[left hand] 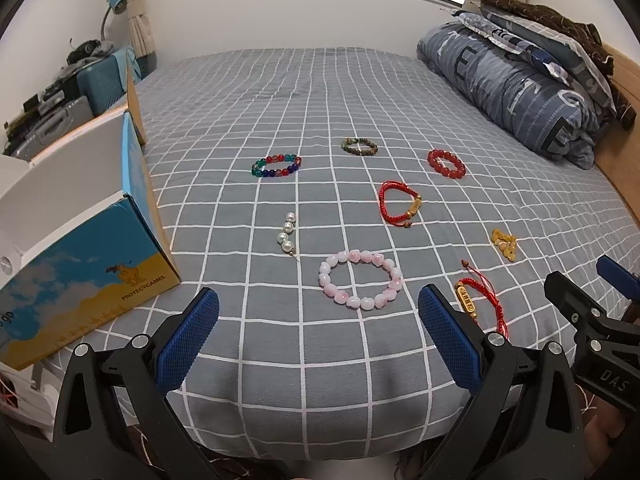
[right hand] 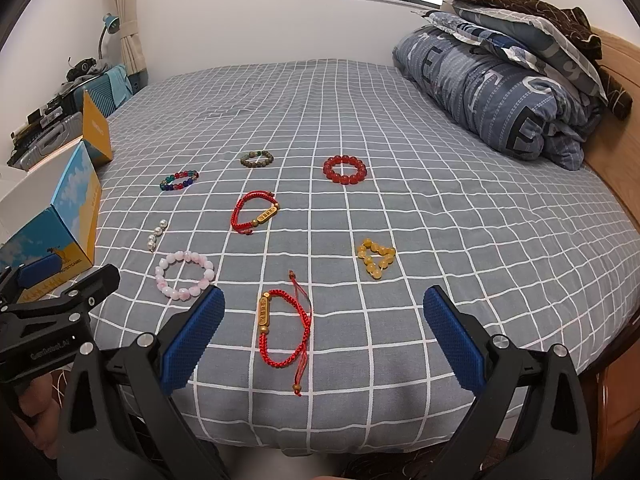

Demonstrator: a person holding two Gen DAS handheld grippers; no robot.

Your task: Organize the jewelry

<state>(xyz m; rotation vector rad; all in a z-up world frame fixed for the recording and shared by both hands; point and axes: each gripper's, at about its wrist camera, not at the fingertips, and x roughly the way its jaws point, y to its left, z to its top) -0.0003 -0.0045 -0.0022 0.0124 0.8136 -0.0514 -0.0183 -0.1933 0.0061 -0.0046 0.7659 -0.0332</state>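
Note:
Several bracelets lie spread on a grey checked bed sheet (left hand: 280, 100). A pink bead bracelet (left hand: 360, 280) lies just ahead of my open, empty left gripper (left hand: 319, 312). A red cord bracelet with a gold tag (right hand: 284, 332) lies between the fingers of my open, empty right gripper (right hand: 324, 312). Farther off lie a yellow bead bracelet (right hand: 376, 260), a second red cord bracelet (right hand: 256, 212), a red bead bracelet (right hand: 345, 169), a dark green-brown bracelet (right hand: 257, 158), a multicolour bead bracelet (right hand: 179, 180) and a short pearl strand (right hand: 156, 235).
An open blue and yellow cardboard box (left hand: 92, 264) stands at the bed's left edge, also in the right wrist view (right hand: 76, 216). A folded quilt and pillows (left hand: 520, 80) lie at the back right against a wooden headboard (right hand: 616, 128). Suitcases and clutter (left hand: 60, 92) stand beyond the box.

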